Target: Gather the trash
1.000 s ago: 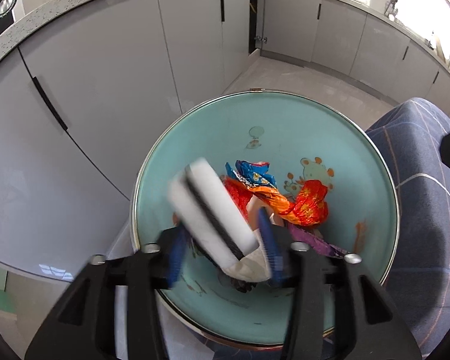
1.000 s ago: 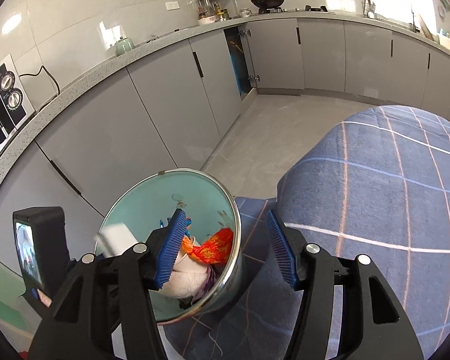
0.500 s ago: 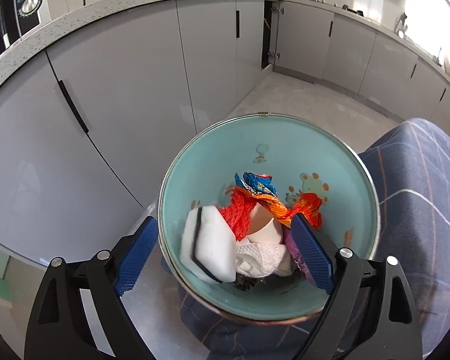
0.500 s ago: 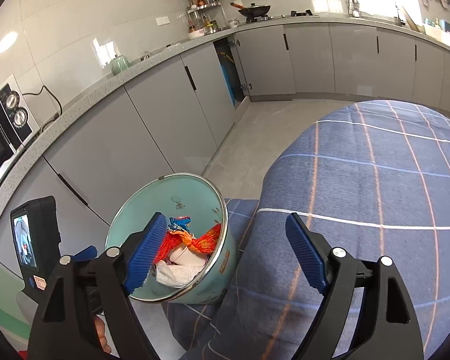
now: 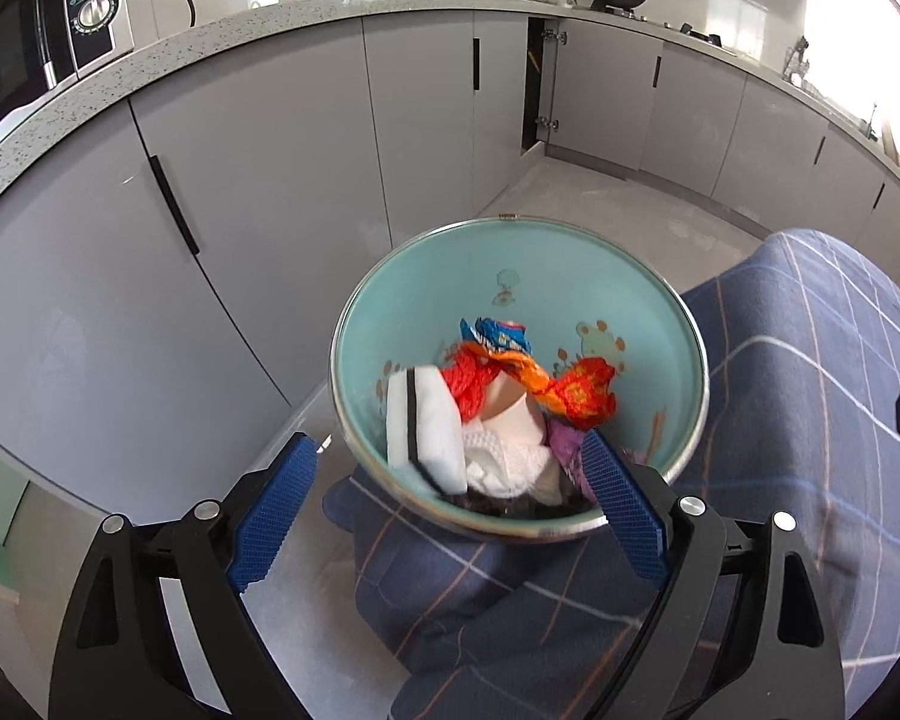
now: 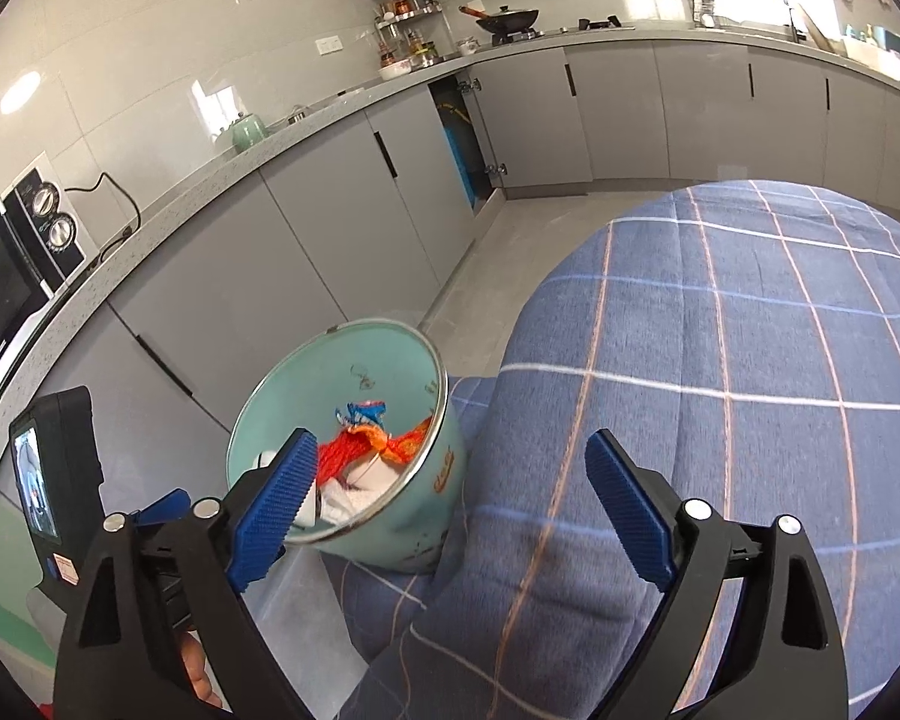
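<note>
A teal enamel bin (image 5: 630, 276) with a metal rim stands at the edge of the blue checked cloth; it also shows in the right wrist view (image 6: 444, 468). Inside lie a white box with a black stripe (image 5: 426, 426), orange and red wrappers (image 5: 576, 393), a blue wrapper (image 5: 498, 333) and white paper (image 5: 510, 462). My left gripper (image 5: 450, 516) is open and empty, above and behind the bin's near rim. My right gripper (image 6: 450, 510) is open and empty, over the cloth to the right of the bin. The left gripper's body (image 6: 54, 474) shows at the lower left.
The blue checked cloth (image 6: 720, 390) covers the surface to the right and hangs under the bin (image 5: 480, 594). Grey kitchen cabinets (image 5: 270, 180) run behind, with a microwave (image 6: 6, 276) on the counter. Grey floor (image 5: 600, 204) lies beyond the bin.
My left gripper opened and let go of the white box, which dropped into the bin. Both grippers have pulled back and up from the bin, and the right one opened wider.
</note>
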`<control>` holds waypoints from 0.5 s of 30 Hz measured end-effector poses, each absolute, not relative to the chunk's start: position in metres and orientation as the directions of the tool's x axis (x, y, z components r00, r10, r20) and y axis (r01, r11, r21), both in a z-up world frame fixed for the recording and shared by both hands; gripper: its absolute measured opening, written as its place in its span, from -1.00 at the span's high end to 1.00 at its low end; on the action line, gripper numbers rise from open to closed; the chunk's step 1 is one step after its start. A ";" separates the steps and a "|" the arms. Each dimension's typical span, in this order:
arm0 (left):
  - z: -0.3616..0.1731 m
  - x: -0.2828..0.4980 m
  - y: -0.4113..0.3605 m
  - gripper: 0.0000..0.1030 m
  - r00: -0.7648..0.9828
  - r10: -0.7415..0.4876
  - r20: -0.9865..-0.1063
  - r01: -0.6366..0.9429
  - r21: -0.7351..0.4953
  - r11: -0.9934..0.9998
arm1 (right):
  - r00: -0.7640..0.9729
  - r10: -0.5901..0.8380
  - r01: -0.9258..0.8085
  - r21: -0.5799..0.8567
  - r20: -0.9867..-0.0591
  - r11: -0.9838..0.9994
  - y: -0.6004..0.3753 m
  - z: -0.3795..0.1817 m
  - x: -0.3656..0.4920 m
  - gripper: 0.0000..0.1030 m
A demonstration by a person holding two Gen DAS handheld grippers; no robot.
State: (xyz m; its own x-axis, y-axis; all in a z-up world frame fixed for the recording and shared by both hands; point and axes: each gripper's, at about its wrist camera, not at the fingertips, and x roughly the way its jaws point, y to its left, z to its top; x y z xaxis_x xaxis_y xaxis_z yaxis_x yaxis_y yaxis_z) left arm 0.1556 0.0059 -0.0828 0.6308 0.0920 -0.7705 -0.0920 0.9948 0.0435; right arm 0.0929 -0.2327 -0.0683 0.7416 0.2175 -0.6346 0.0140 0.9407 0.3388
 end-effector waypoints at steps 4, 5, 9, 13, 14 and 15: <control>-0.083 0.140 0.005 -0.72 0.631 0.112 -0.768 -0.097 0.065 0.993 | 0.729 0.224 0.011 0.338 -0.647 0.941 -0.230 -0.074 0.082 -0.78; -0.083 0.136 0.006 -0.72 0.628 0.115 -0.770 -0.101 0.066 0.993 | 0.726 0.225 0.010 0.338 -0.649 0.941 -0.229 -0.076 0.080 -0.78; -0.089 0.125 0.006 -0.72 0.611 0.124 -0.782 -0.104 0.076 0.992 | 0.714 0.223 0.006 0.325 -0.663 0.946 -0.224 -0.082 0.071 -0.78; -0.095 0.119 0.006 -0.72 0.595 0.136 -0.792 -0.101 0.094 0.990 | 0.692 0.220 0.006 0.310 -0.688 0.951 -0.220 -0.088 0.065 -0.78; -0.096 0.116 0.006 -0.72 0.593 0.138 -0.793 -0.101 0.097 0.990 | 0.687 0.219 0.004 0.305 -0.693 0.952 -0.220 -0.089 0.064 -0.78; -0.096 0.115 0.006 -0.72 0.592 0.140 -0.794 -0.101 0.100 0.990 | 0.683 0.217 0.003 0.300 -0.697 0.954 -0.219 -0.090 0.064 -0.78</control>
State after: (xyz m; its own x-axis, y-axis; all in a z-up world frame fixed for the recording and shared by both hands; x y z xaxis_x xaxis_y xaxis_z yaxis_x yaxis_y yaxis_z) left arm 0.1148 0.0064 -0.0957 0.5919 0.1405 -0.7937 -0.1008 0.9899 0.1000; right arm 0.0635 -0.2192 -0.0898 0.6833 0.2167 -0.6973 0.0031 0.9541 0.2996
